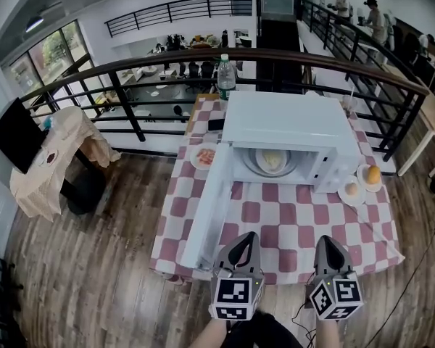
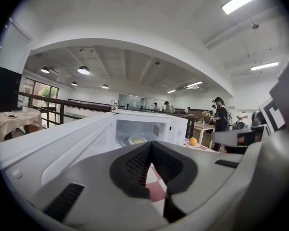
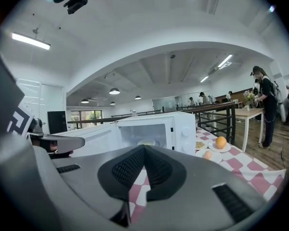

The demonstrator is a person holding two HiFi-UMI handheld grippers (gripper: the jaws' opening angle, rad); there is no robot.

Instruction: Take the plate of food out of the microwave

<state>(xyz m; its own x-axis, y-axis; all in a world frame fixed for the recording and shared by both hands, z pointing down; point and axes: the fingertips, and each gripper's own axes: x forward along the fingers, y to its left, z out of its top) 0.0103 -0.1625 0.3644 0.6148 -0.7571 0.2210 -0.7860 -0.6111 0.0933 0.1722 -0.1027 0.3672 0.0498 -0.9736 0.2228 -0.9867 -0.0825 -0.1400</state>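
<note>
A white microwave [image 1: 283, 122] stands on the red-and-white checked table [image 1: 290, 223], its door [image 1: 206, 212] swung wide open toward me on the left. Inside sits a plate of pale yellow food [image 1: 273, 160], which also shows in the left gripper view [image 2: 135, 140] and the right gripper view [image 3: 147, 142]. My left gripper [image 1: 245, 241] hovers over the table's near edge, in front of the open cavity, jaws shut and empty [image 2: 151, 142]. My right gripper [image 1: 326, 243] is beside it to the right, also shut with nothing held [image 3: 144, 147].
Two small plates lie right of the microwave, one with an orange [image 1: 373, 174], one with a bun [image 1: 351, 190]. Another plate of food [image 1: 204, 156] is left of it, behind the door. A water bottle [image 1: 226, 75] stands behind, by a black railing [image 1: 312, 60].
</note>
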